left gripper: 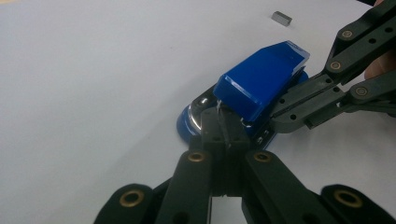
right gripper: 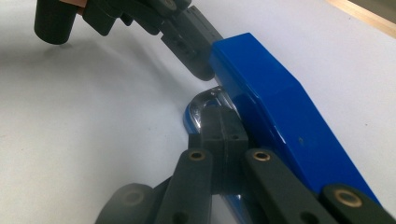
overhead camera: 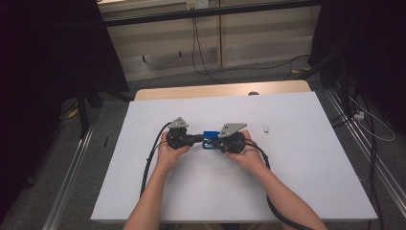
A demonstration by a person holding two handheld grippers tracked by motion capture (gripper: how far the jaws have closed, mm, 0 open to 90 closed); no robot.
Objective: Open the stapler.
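Between the two sets of fingertips sits a blue stapler, pretty much dead centre on the white table. Its long axis runs along the line from one gripper to the other, so left-right across the table in the high view. In the left gripper view the hinged top is tilted up off the base, and its open front end faces the left gripper, while the back end points toward the right gripper.

Left gripper's jaws are pinched together, narrow, tips right at the stapler's mouth, touching the shiny metal plate on the base. There's a thin bit of wire at the tips, but I can't tell if it's actually clamped. Right gripper's jaws look closed too, lying alongside the stapler's flank and touching it near the base; again, can't say for sure whether anything is caught between them.

Material-wise: the stapler top is glossy, hard blue plastic, boxy with rounded corners, and the base is a rounded blue foot with a chrome strip. The grippers are matte black linkages with brass-coloured pins. The table surface is smooth, matte white, with a wooden edge showing at the far side.

Just off past the right gripper lies a small grey block, well apart from the stapler. Plenty of bare table on every side of the fingers, with the table's edges a good way off.
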